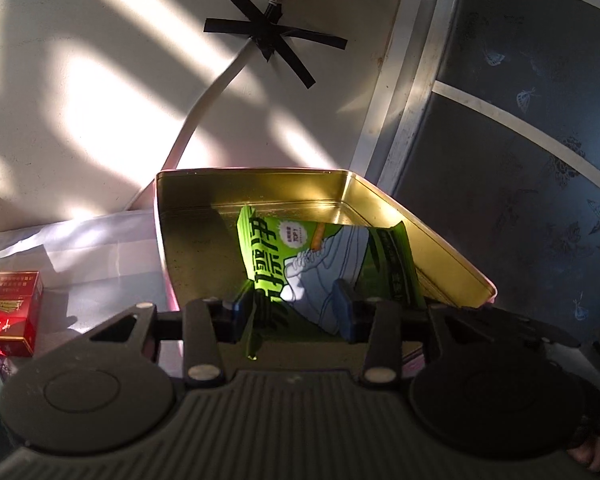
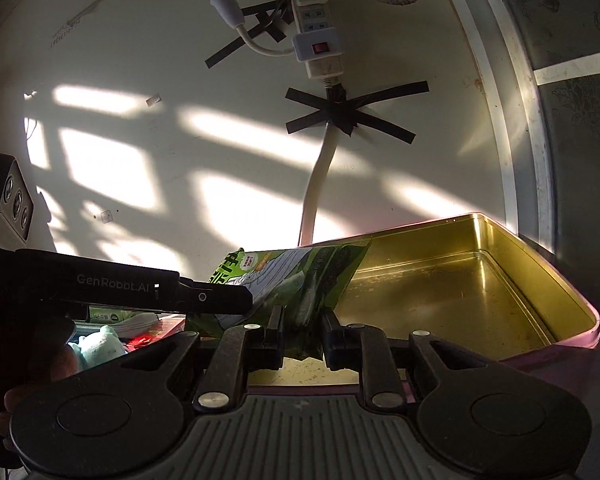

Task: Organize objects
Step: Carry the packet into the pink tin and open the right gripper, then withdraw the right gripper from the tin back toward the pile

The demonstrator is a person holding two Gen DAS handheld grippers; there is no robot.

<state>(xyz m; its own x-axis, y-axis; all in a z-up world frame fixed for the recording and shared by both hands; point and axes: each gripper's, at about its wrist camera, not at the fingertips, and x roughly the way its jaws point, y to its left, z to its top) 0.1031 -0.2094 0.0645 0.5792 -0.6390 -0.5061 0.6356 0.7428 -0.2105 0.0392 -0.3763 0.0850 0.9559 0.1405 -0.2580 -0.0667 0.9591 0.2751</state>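
A green snack packet (image 1: 320, 256) with a white shoe drawing hangs tilted over an open gold tin (image 1: 260, 188). In the left wrist view my left gripper (image 1: 294, 312) is shut on the packet's near part, which bunches between the blue pads (image 1: 346, 314). In the right wrist view the same packet (image 2: 300, 280) is above the near left corner of the tin (image 2: 480, 280). My right gripper (image 2: 302, 336) is shut on its lower corner. The left gripper (image 2: 236, 302) reaches in from the left and overlaps the packet's side. The tin has a pink outer wall and nothing else shows inside.
A red cigarette pack (image 1: 14, 308) lies left of the tin on a white cloth (image 1: 92, 248). A teal plush toy (image 2: 100, 346) sits lower left. A power strip (image 2: 318, 40) and taped cable (image 2: 320, 168) hang on the wall. A dark patterned panel (image 1: 520, 160) stands to the right.
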